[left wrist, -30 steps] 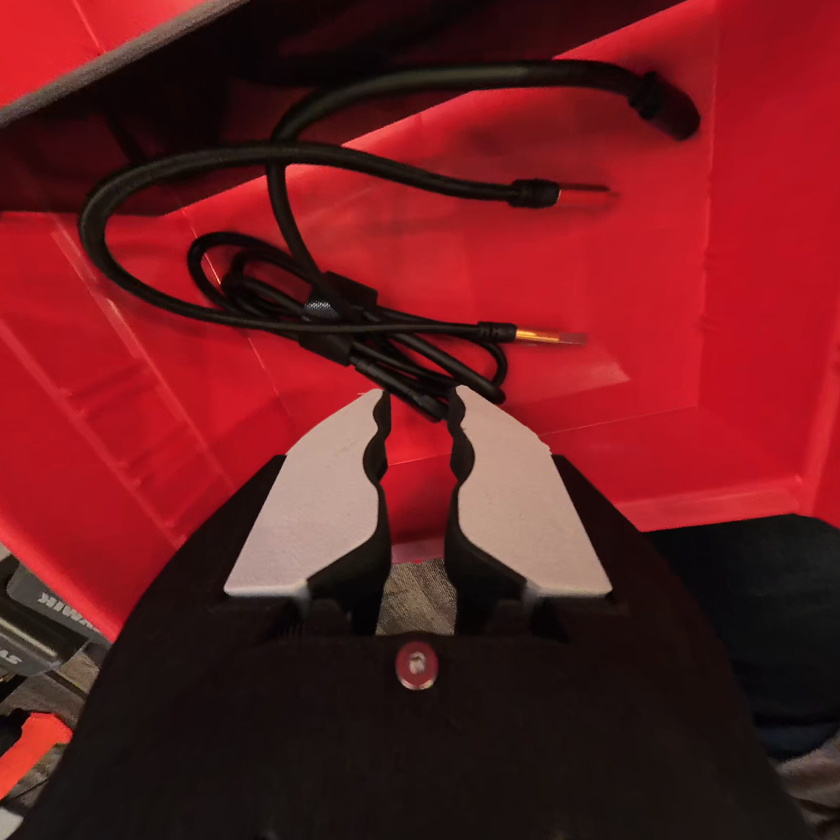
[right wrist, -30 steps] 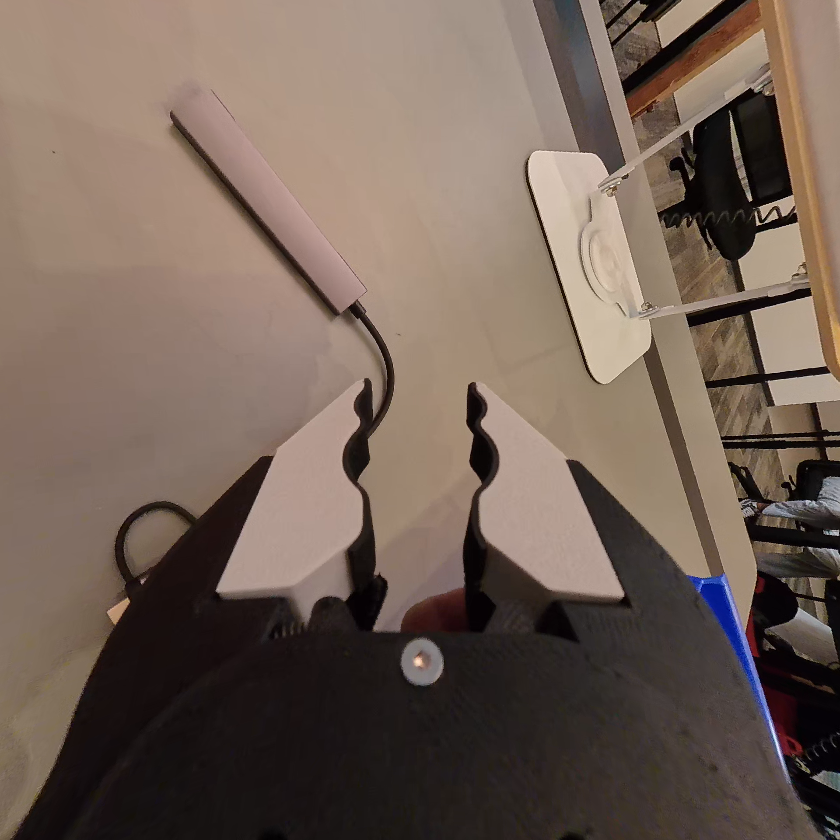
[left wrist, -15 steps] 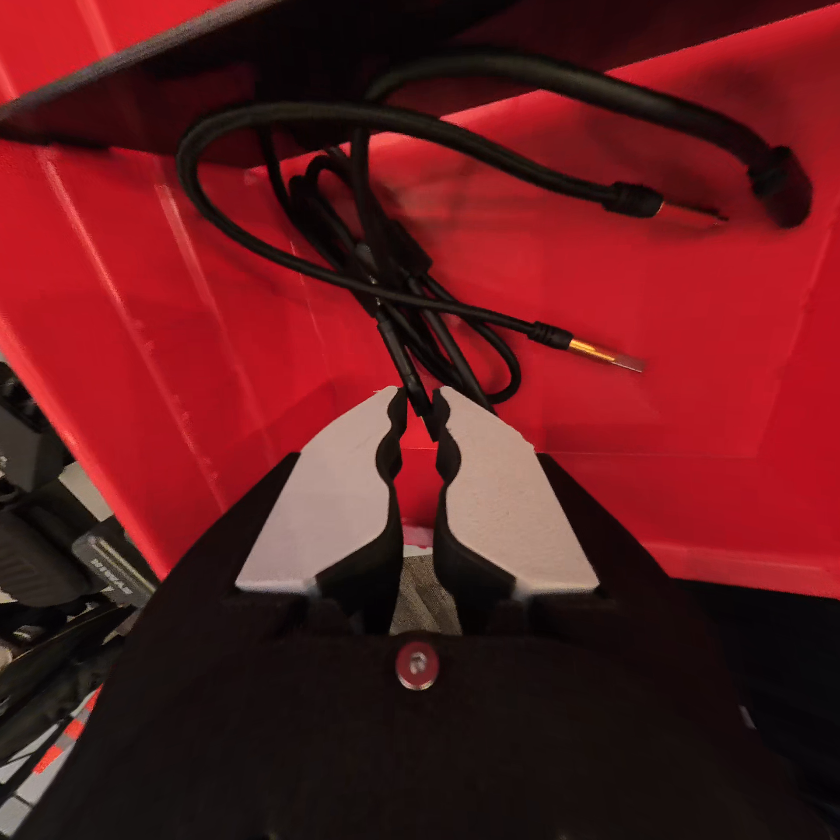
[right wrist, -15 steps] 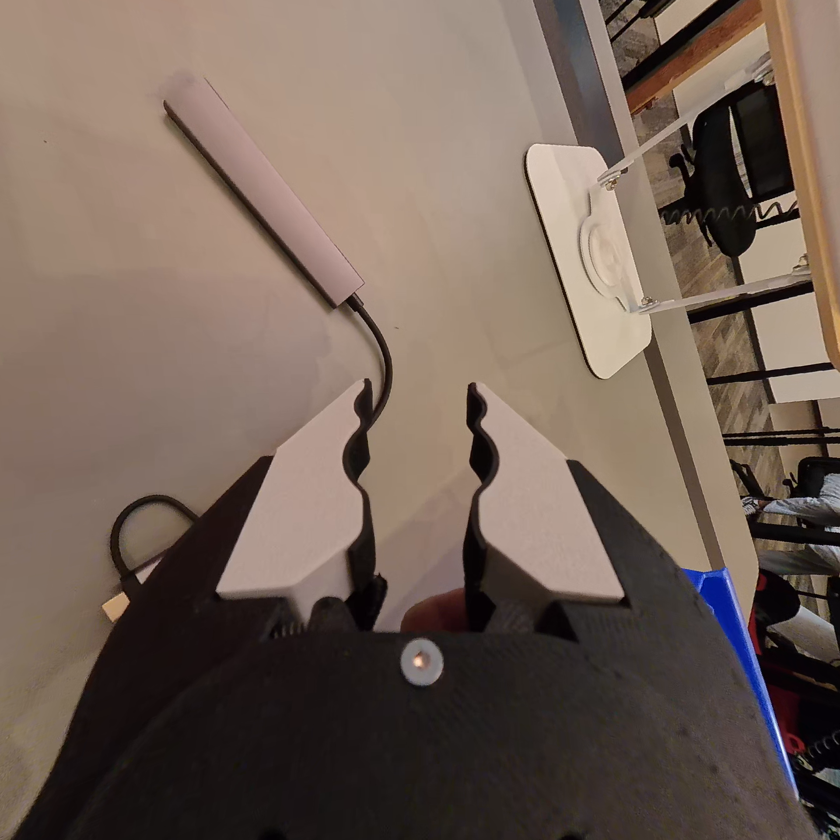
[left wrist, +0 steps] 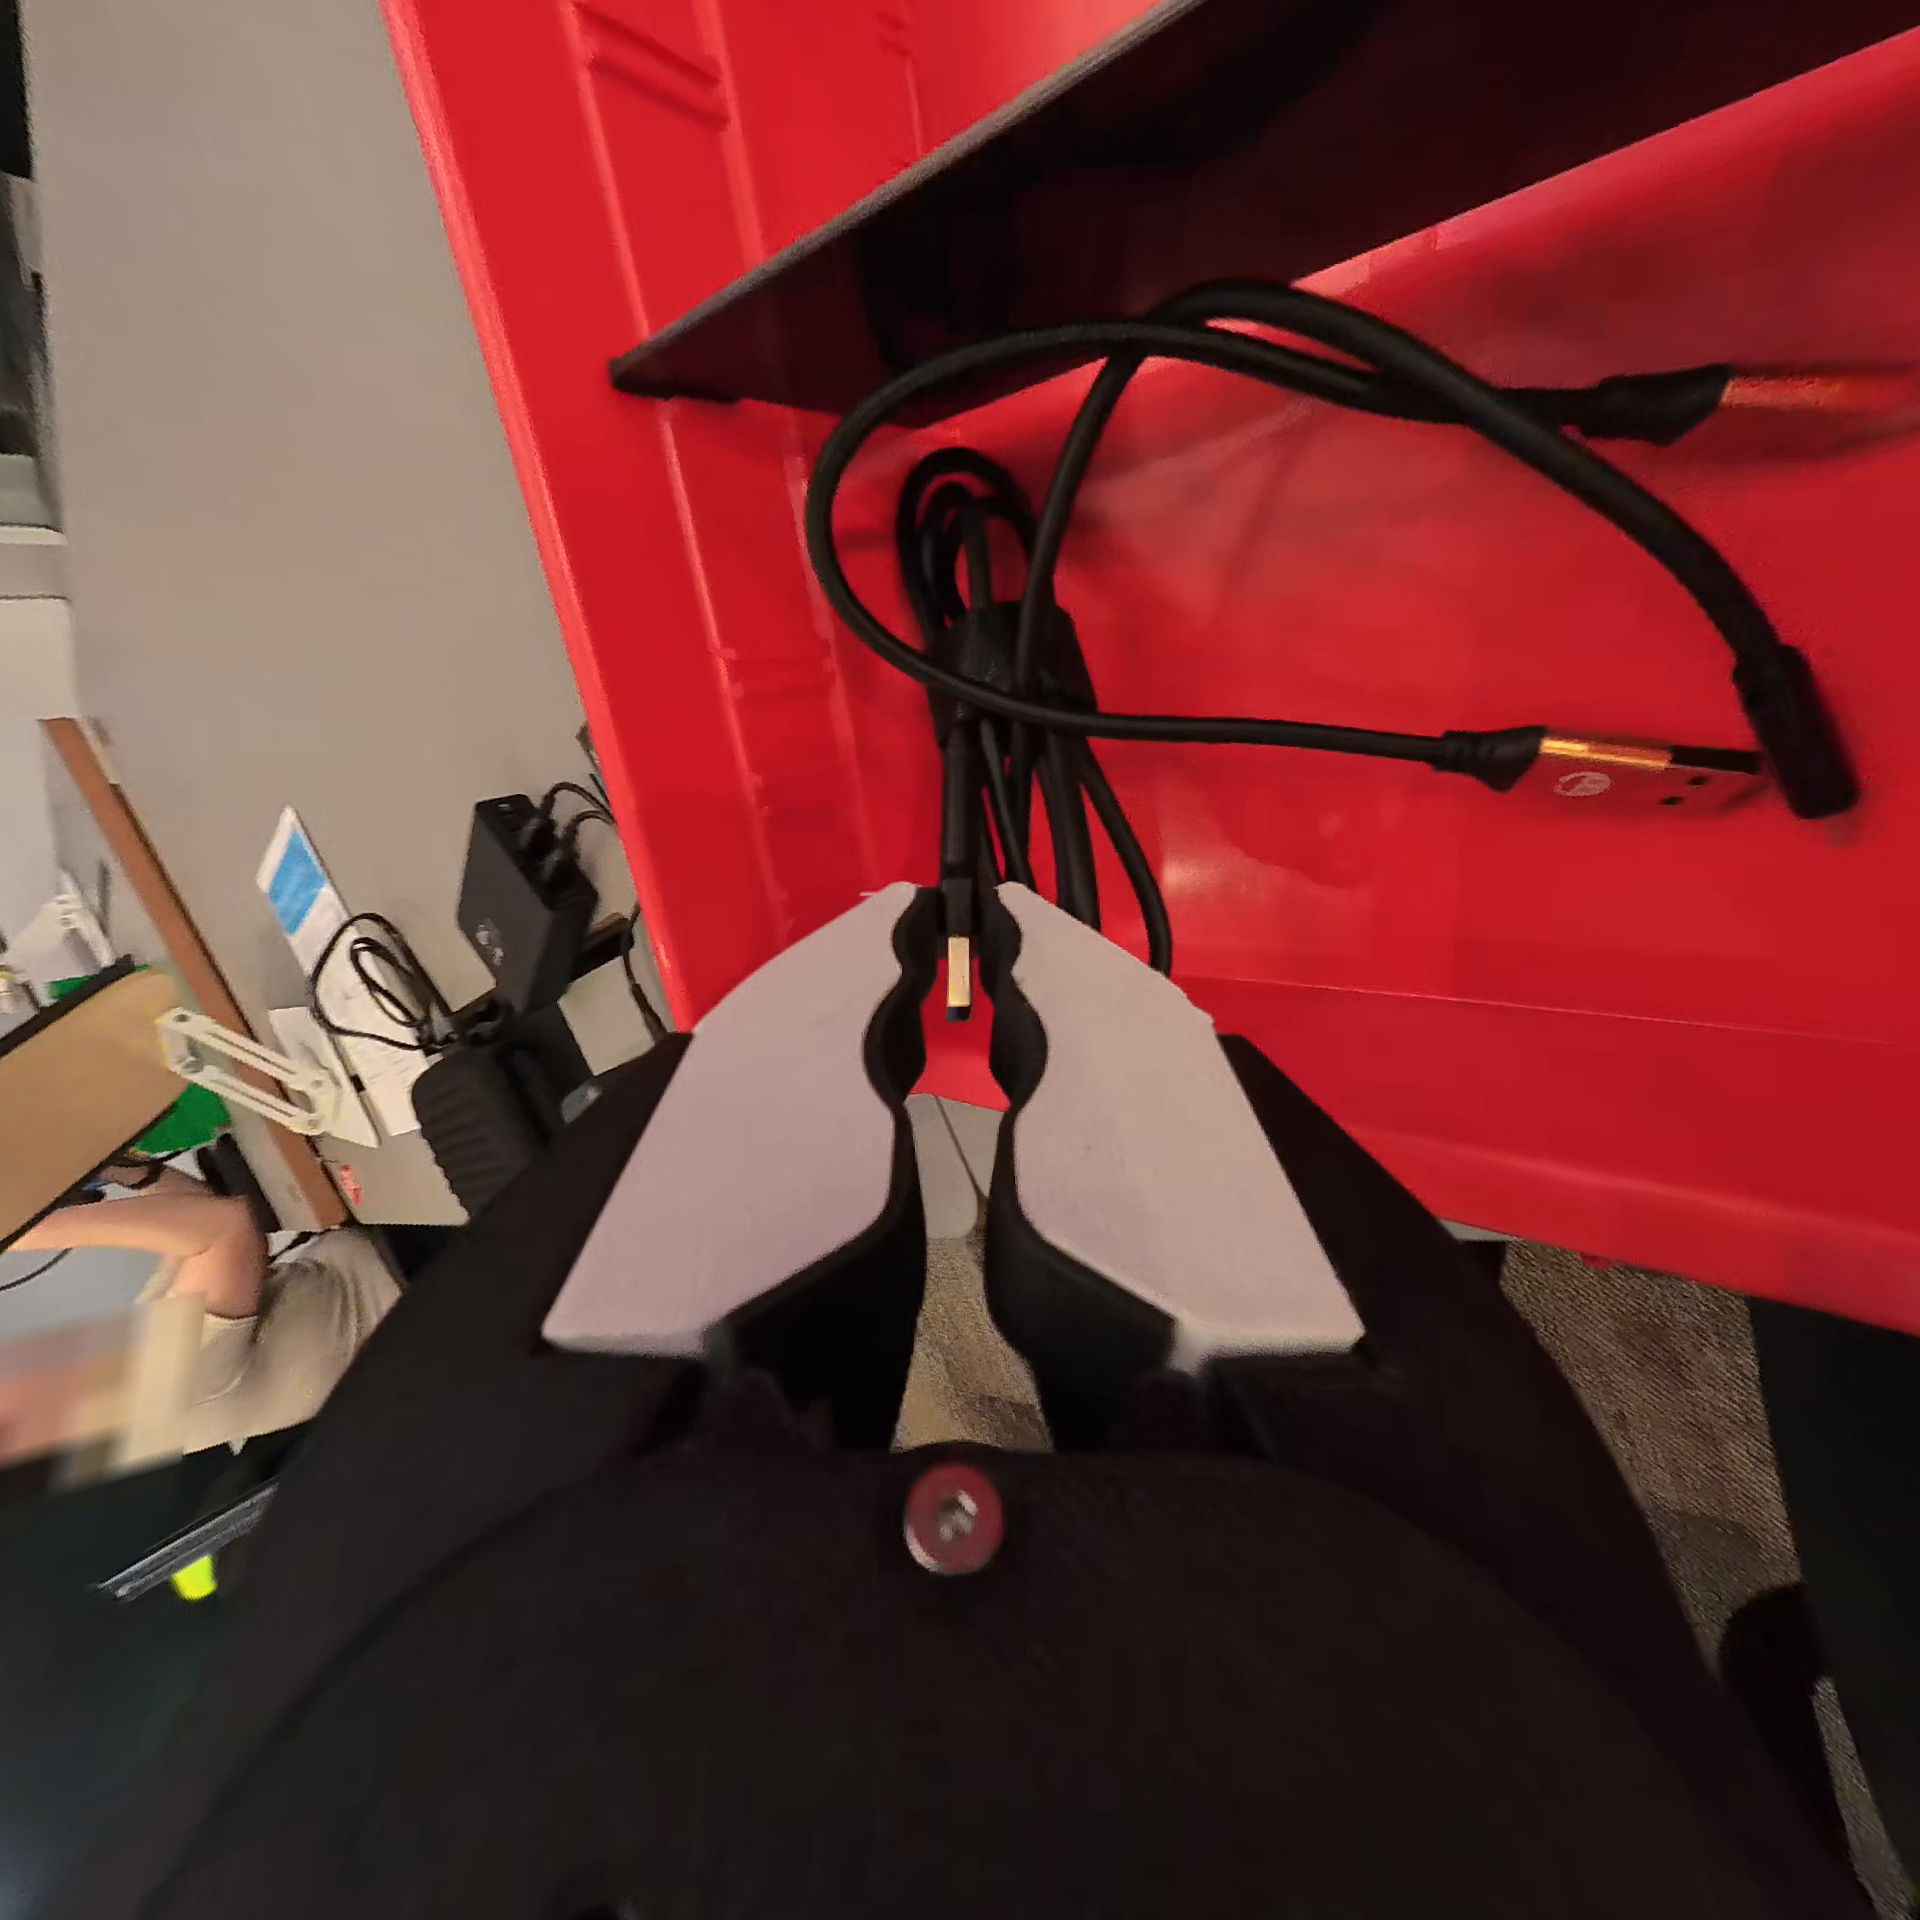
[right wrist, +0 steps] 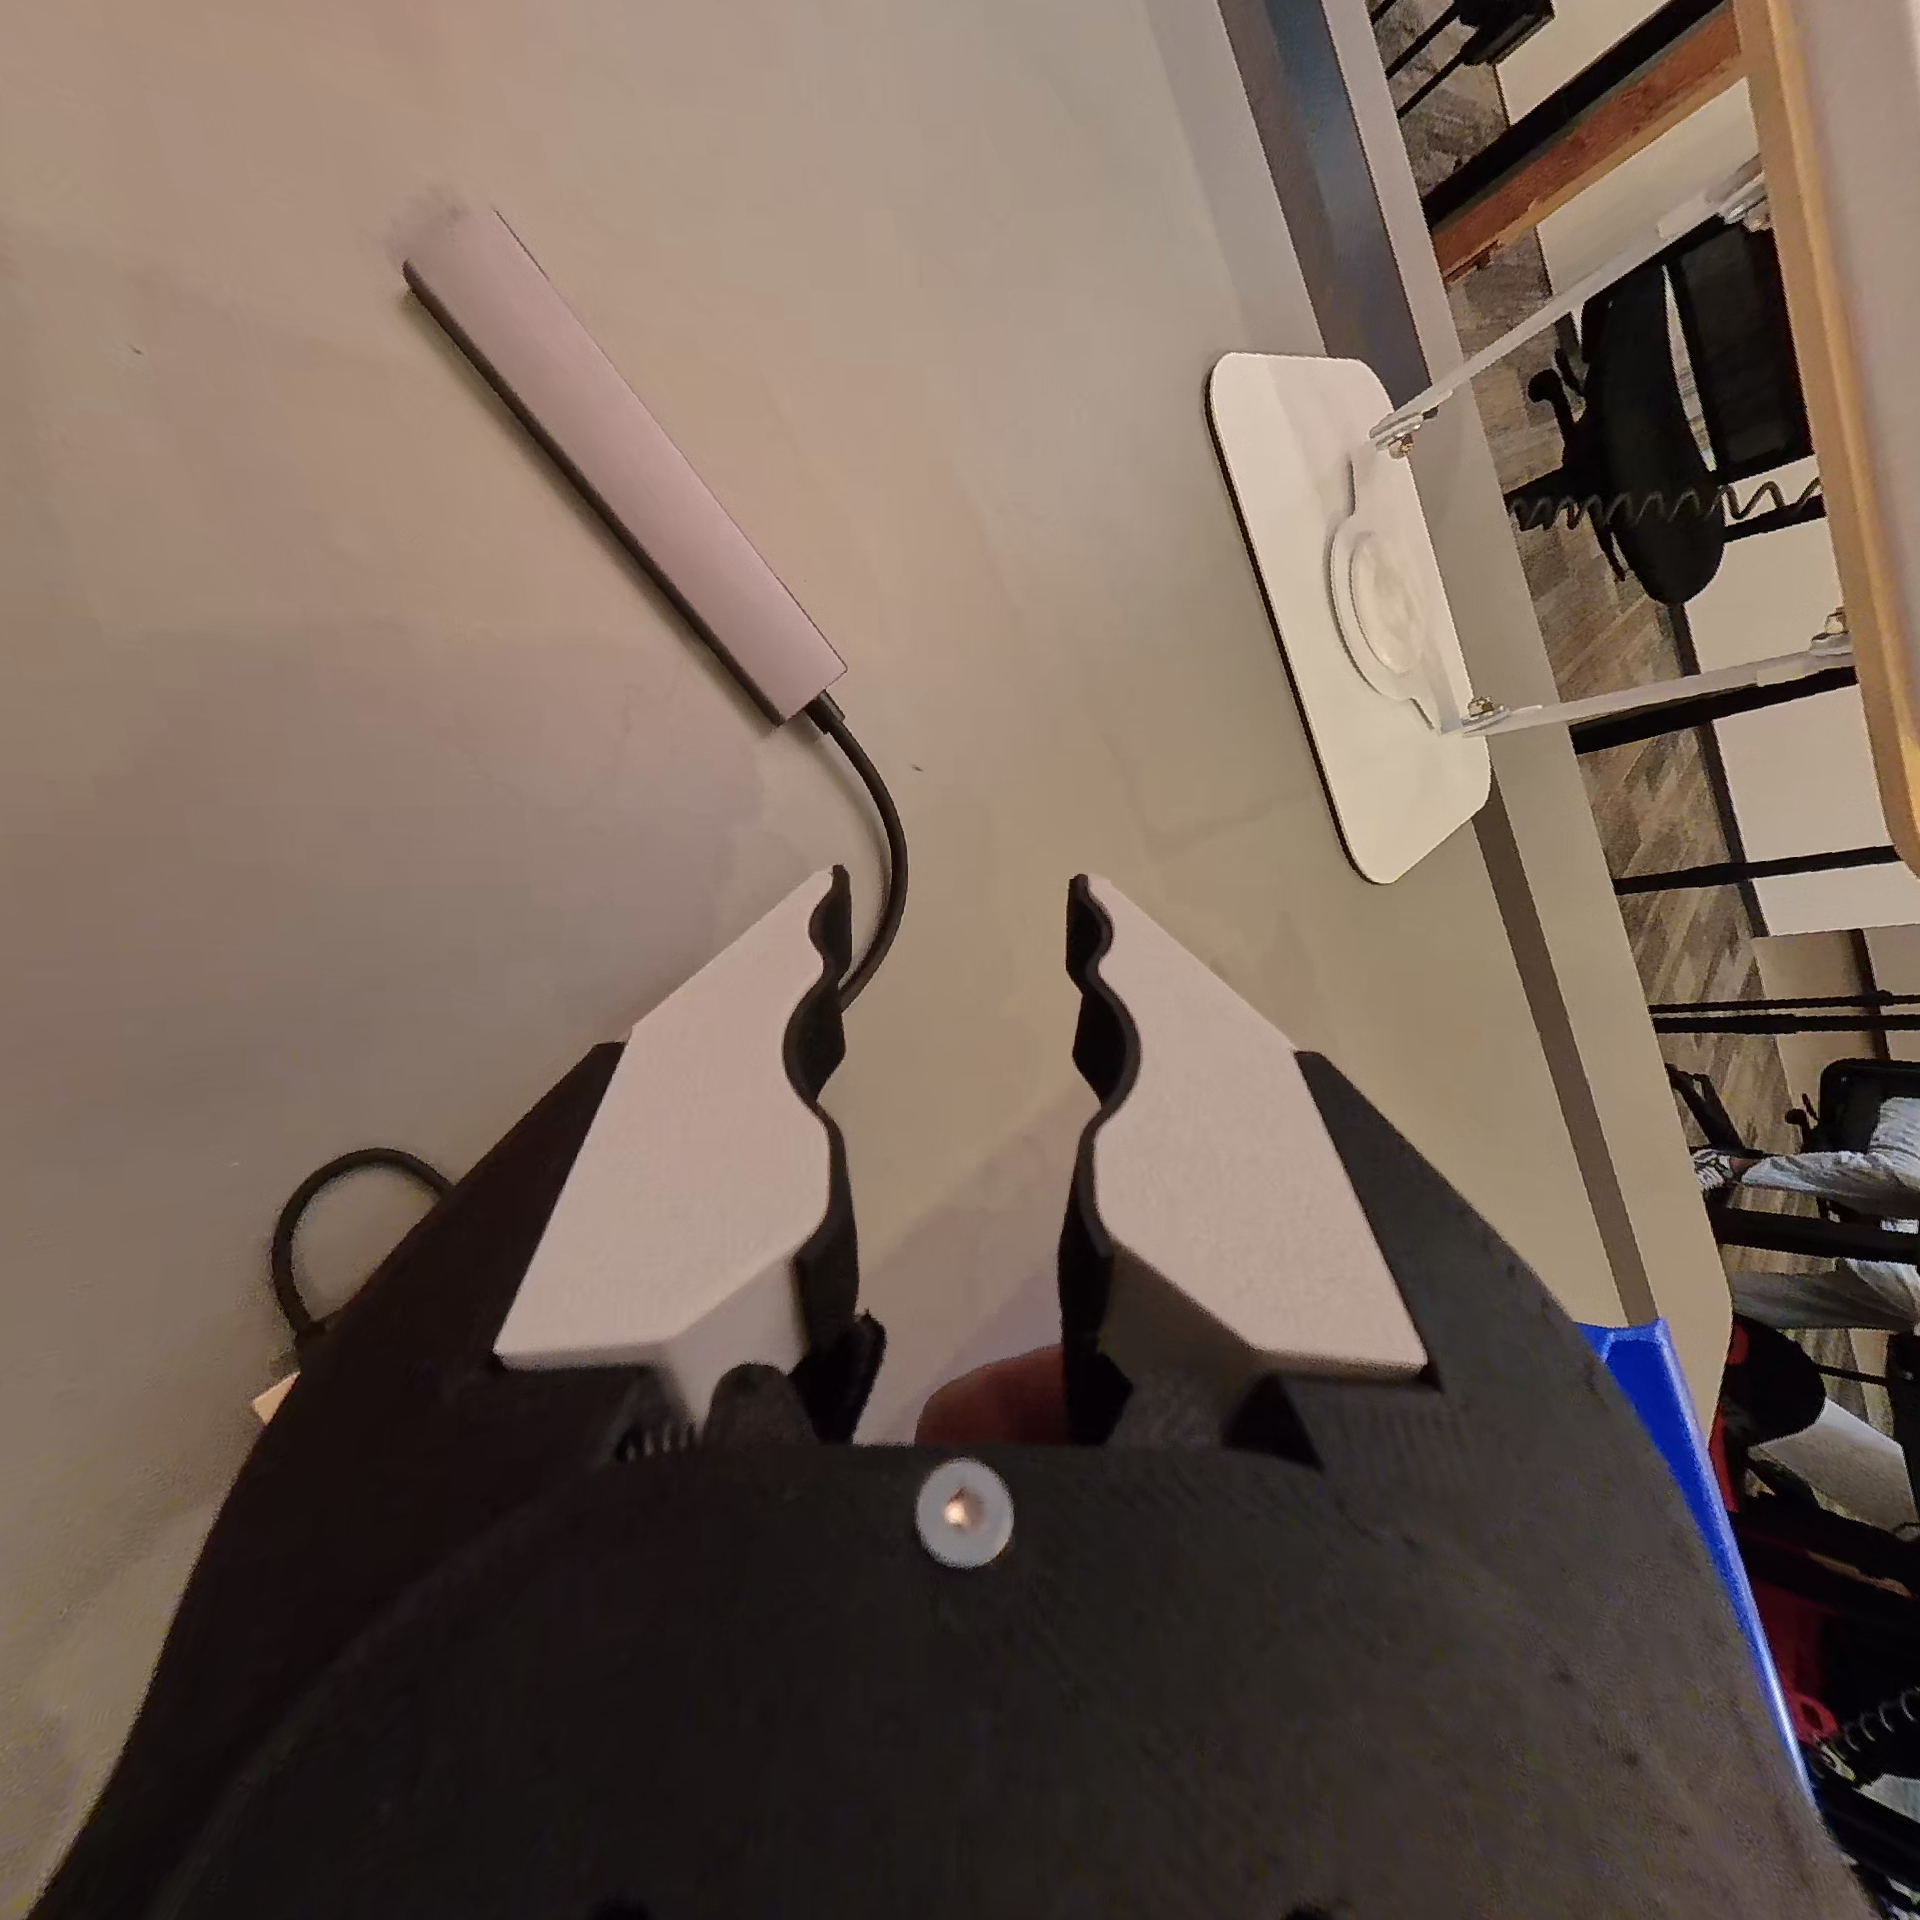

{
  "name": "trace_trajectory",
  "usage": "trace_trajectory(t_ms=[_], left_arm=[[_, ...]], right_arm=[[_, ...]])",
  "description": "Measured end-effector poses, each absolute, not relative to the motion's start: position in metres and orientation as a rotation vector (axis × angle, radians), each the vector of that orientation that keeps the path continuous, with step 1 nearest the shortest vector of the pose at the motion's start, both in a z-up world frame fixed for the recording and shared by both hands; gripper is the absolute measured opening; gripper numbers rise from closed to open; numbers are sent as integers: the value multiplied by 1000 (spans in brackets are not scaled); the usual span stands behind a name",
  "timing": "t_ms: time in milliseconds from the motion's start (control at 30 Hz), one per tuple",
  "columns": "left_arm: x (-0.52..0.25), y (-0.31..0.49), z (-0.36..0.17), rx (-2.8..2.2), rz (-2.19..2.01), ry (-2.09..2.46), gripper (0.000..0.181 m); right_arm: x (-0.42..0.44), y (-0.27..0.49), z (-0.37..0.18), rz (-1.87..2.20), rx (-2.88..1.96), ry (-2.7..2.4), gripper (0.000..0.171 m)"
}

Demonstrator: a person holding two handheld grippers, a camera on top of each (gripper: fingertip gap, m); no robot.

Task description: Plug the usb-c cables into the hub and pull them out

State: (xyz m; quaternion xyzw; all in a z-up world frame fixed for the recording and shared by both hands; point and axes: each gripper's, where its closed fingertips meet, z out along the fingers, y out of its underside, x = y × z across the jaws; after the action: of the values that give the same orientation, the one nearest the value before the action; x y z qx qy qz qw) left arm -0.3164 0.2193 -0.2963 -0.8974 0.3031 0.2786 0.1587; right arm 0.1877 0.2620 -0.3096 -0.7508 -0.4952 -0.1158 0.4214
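Note:
In the left wrist view, a bundle of black cables (left wrist: pixel 997 644) lies in a red bin (left wrist: pixel 1403 1018). My left gripper (left wrist: pixel 956 904) is shut on one thin cable's metal plug (left wrist: pixel 961 966), which sits between the fingertips and points back at the camera. Two other plugs (left wrist: pixel 1621 769) (left wrist: pixel 1808 395) lie at the right of the bin. In the right wrist view, the slim grey hub (right wrist: pixel 623 468) lies on the beige table with its black lead (right wrist: pixel 883 852) curving toward my right gripper (right wrist: pixel 956 883). That gripper is open, empty and above the table.
A white base plate with a clear stand (right wrist: pixel 1351 623) sits near the table's right edge. A blue bin (right wrist: pixel 1662 1455) is at the lower right. A black cable loop (right wrist: pixel 332 1226) lies left of the right gripper. A black divider (left wrist: pixel 935 260) crosses the red bin. One gripper's finger ends stand about 50 centimeters off the other's.
My left gripper has closed on the thin cable's plug and swung, so the room at the left now shows. The cable bundle has shifted with it. The right gripper has hardly moved.

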Motion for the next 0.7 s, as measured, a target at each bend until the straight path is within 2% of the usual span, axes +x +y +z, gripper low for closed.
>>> trace_trajectory(t_ms=[700], left_arm=[[-323, 232, -234, -2152, 1220, 986, 7]], right_arm=[[187, 260, -304, -288, -1864, -1234, 39]])
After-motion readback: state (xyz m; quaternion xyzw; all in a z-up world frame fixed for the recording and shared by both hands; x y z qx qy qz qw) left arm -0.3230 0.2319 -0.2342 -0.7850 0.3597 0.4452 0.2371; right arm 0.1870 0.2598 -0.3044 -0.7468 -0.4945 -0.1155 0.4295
